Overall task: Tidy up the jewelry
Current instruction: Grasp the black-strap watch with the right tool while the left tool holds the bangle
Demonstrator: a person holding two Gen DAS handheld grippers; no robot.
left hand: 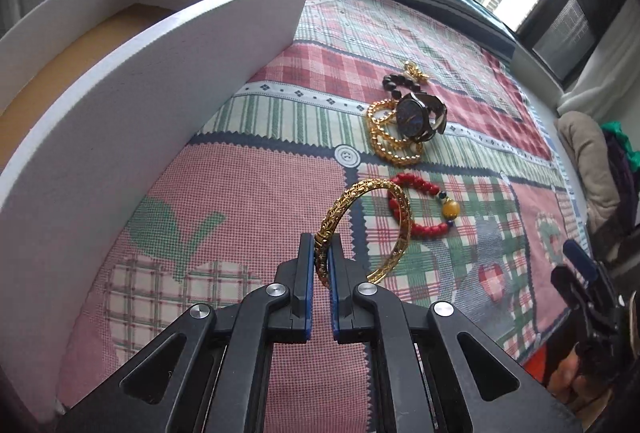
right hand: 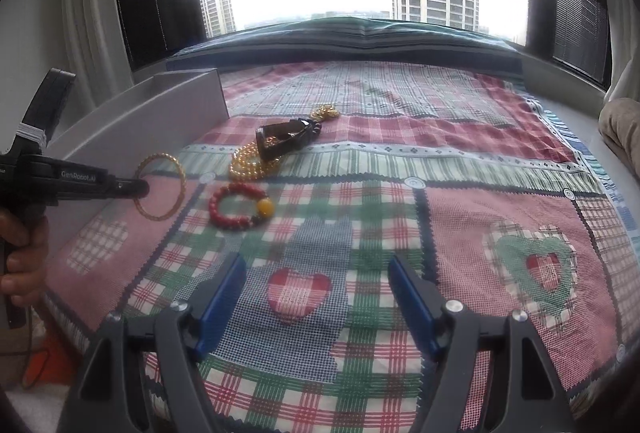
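Left gripper (left hand: 321, 253): your jaws are clamped on the gold bangle (left hand: 362, 229), pinching its rim near the lower left; the ring stands up out of the pads, lifted off the cloth.
Right gripper (right hand: 316, 297): your jaws stand wide apart with nothing between them, hovering over the blue patch with the heart.
Bangle: in your left grip, above the pink patch, just beside the white box wall and just left of the red beads.
Box (left hand: 168, 73): white walls, brown floor, open top, on the left side of the cloth; what lies inside you cannot tell.
Red beads (left hand: 424, 209): a bracelet with one amber bead, flat on the cloth.
Watch (left hand: 420, 117): dark, lying on its side on a heap of gold chain (left hand: 392, 141).
Dark beads (left hand: 400, 83): just behind the watch, touching a small gold piece (left hand: 416, 69).
Cloth (left hand: 248, 201): patchwork plaid in pink, green and blue.
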